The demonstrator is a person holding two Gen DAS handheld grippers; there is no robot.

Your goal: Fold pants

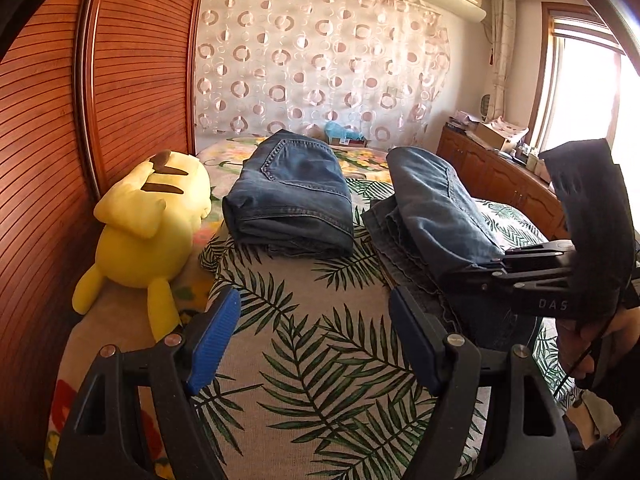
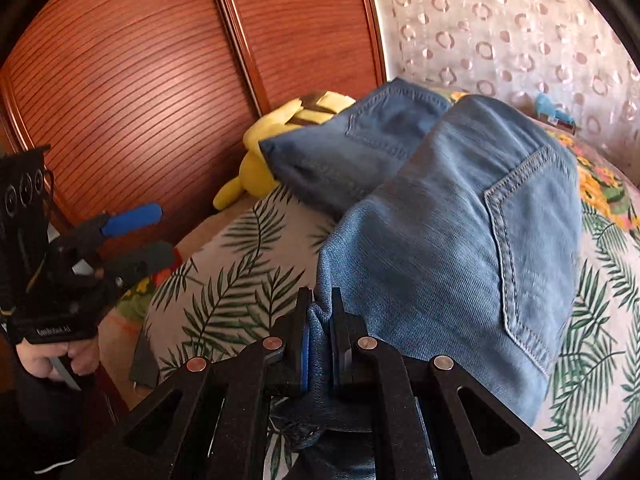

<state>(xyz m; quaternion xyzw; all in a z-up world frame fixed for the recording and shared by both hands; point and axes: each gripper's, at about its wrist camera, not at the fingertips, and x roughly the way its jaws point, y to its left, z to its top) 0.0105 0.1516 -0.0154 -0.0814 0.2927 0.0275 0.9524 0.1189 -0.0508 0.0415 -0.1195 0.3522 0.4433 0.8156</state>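
Left wrist view: left gripper (image 1: 314, 336) with blue-padded fingers (image 1: 212, 340) spread wide apart, holding nothing, above leaf-print bedspread (image 1: 316, 360). Folded dark-blue denim jeans (image 1: 292, 196) lying ahead on bed, beside yellow plush toy (image 1: 152, 220) against slatted wooden wardrobe (image 1: 132, 72). Lighter blue denim pants (image 1: 436, 208) to the right, lifted at near edge by black right gripper (image 1: 496, 266). Circle-patterned sheer curtain (image 1: 320, 60) behind.

Right wrist view: right gripper (image 2: 320, 332) with fingers clamped together on edge of lighter blue denim pants (image 2: 460, 240), back pocket facing up, over bedspread (image 2: 224, 280). Left gripper (image 2: 144, 236) at left, fingers apart. Folded jeans (image 2: 360, 148) and plush toy (image 2: 264, 136) beyond.
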